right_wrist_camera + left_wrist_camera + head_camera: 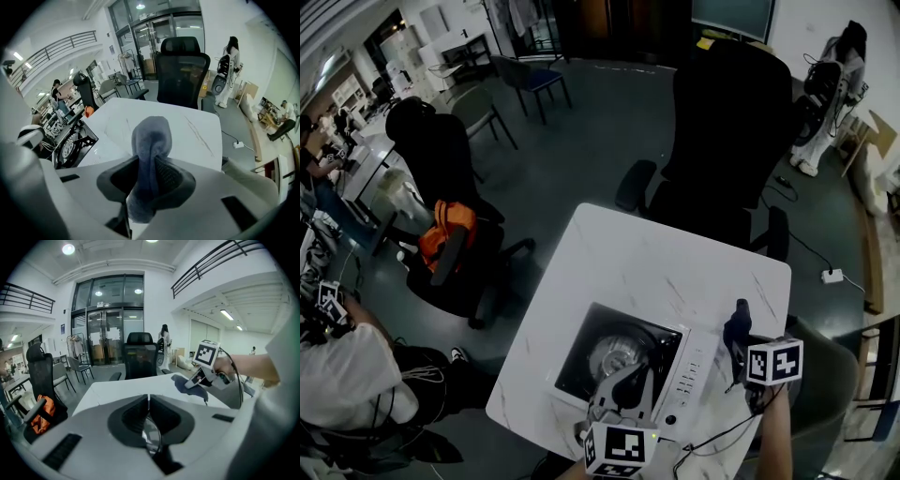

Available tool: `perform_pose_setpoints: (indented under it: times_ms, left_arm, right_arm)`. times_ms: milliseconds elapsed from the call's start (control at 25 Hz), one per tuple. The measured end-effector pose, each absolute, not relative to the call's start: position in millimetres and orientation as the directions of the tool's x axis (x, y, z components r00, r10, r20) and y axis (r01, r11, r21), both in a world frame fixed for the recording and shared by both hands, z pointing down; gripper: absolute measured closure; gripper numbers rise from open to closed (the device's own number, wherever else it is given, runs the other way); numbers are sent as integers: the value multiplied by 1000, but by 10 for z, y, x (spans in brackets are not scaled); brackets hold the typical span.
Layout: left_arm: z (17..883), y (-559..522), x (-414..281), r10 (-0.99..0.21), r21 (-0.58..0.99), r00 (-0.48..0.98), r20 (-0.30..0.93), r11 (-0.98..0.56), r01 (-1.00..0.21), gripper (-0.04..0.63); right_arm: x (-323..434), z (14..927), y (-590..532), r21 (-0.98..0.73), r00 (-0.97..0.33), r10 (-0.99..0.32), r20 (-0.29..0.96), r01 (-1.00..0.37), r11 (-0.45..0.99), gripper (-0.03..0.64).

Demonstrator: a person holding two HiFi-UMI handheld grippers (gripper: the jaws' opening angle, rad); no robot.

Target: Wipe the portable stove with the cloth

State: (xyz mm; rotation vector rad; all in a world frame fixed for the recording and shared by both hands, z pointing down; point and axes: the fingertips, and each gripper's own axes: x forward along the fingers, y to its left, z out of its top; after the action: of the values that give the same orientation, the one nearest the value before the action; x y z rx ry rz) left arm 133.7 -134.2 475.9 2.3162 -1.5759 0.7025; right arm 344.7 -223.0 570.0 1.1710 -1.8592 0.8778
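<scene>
The portable stove (623, 361), white with a black burner well, sits at the near side of the white table (675, 262). My left gripper (623, 377) reaches over the burner from the near edge, its jaws shut (148, 401) with nothing clearly between them. To the right of the stove's control panel my right gripper (738, 345) is shut on a blue-grey cloth (736, 326). In the right gripper view the cloth (151, 136) sticks up out of the closed jaws (151, 165) and the stove (70, 146) lies off to the left. The left gripper view shows the right gripper (206, 373) with the cloth (180, 380).
A black office chair (722, 141) stands against the table's far edge. Another chair with an orange bag (445, 230) is on the left, and a seated person (342, 375) at lower left. A power strip (832, 276) lies on the floor to the right.
</scene>
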Motion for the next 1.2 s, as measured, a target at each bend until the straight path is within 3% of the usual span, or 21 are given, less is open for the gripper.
perform_pose_setpoints:
  times_ms: [440,800,1200]
  left_arm:
    - [4611,-1238,1204,-823,-57,305,480,-376,-925,574]
    - [4492,-1146,953,-841,-44,307,446,-363,-931,574]
    - [4366,-1014,873,-845,-29,357,399,-400,-916,574]
  right_arm:
    - [2923,5146,-1921,-189,-358,-529,769,-919,347,511]
    - [2455,4696,-1543,-185,-331,-699,634,-943,278,511]
    - [2113,4467,-1104,-160,-282,-801,528,-959,233,512]
